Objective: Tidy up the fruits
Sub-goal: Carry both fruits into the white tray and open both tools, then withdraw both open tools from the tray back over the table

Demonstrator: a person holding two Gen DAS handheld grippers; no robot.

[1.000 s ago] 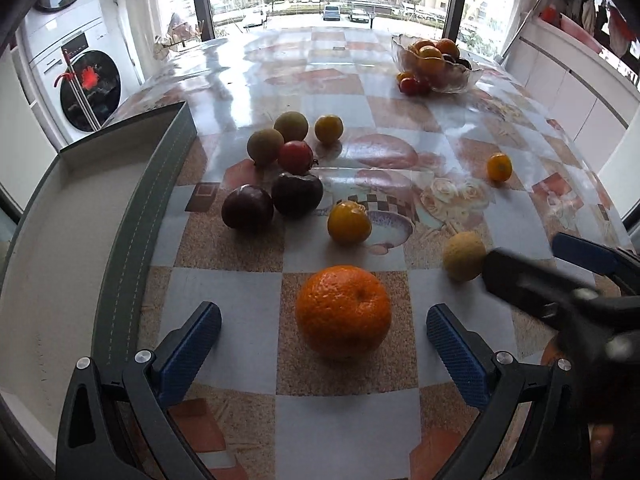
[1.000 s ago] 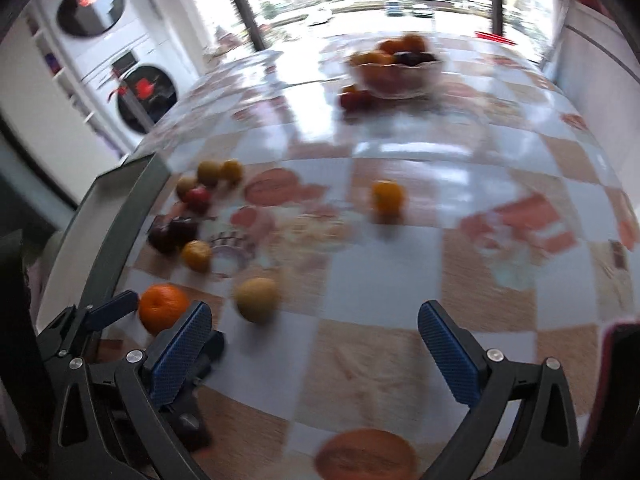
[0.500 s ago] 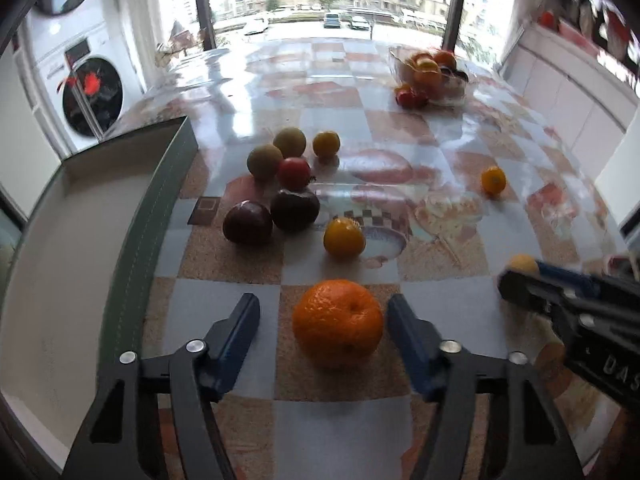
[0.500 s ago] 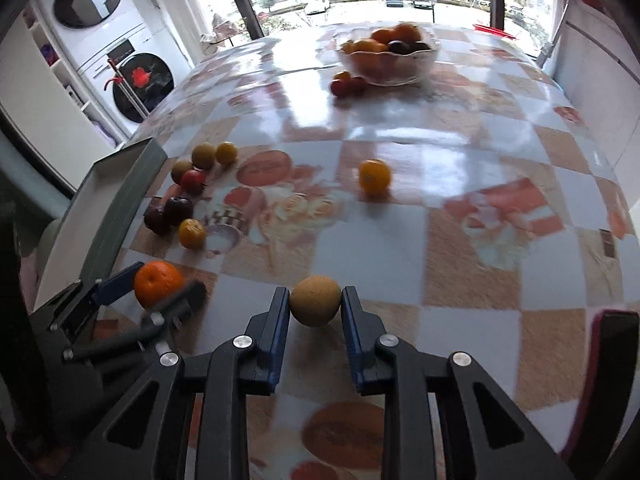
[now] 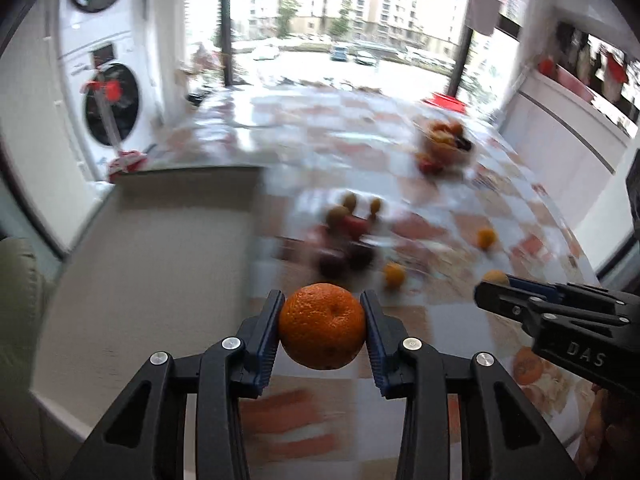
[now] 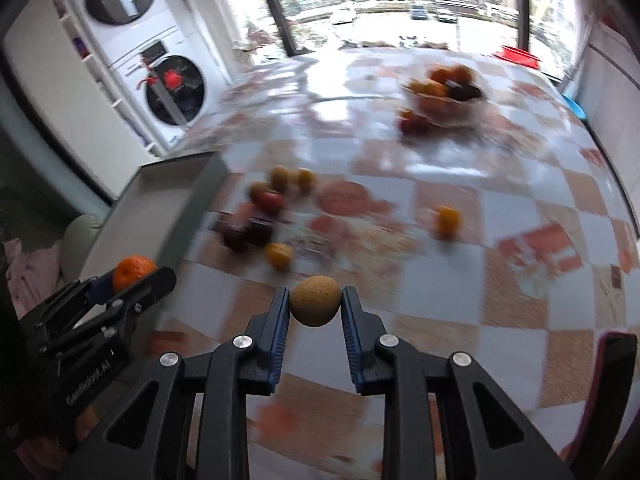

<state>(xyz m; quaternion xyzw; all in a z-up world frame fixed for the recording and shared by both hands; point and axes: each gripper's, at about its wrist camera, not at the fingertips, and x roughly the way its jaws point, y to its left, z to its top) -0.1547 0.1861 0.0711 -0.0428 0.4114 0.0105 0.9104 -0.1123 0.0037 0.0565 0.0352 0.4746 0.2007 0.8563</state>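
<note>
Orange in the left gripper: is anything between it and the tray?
Nothing visible. The orange, with the left gripper closing on it, hangs by the tray's near edge; the loose fruit cluster lies on the table beyond.

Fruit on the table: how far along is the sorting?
Done: the glass bowl at the far end already holds several fruits. In hand: the left gripper has the large orange between its closing jaws, and the right gripper grips a tan round fruit. Left: the blurred cluster of loose fruit, a small orange one alone, and red ones beside the bowl. The tray looks bare.
</note>
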